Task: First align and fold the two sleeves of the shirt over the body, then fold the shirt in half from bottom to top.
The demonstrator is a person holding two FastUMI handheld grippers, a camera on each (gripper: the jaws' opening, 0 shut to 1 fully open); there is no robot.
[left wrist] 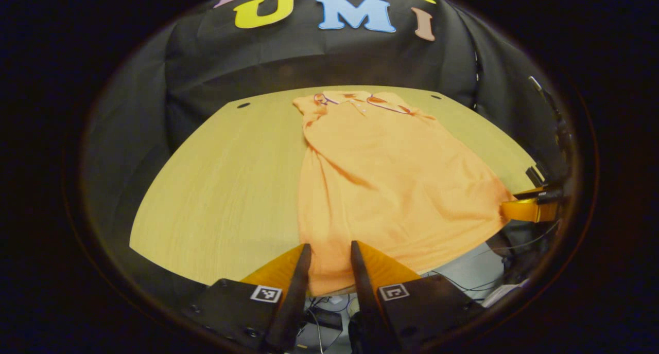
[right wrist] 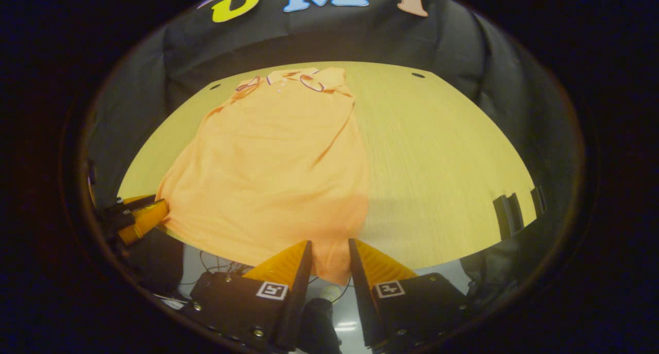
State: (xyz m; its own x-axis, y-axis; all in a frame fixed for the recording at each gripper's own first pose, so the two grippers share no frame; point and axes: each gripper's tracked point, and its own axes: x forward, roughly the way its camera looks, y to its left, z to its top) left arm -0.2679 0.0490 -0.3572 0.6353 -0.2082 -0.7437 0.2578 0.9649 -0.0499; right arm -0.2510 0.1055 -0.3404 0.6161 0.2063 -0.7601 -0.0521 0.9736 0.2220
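The orange shirt (left wrist: 391, 189) lies flat on the table (left wrist: 216, 199), collar at twelve o'clock, sleeves folded in, and both the left gripper (left wrist: 331, 251) and right gripper (right wrist: 330, 248) stand parted over the six o'clock hem, which looks soft, light and best pinched at its corners.

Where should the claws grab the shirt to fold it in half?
At the bottom hem of the shirt, one claw at each corner, coming from the near table edge. The hem hangs slightly over that edge, so fingers can slip under it.
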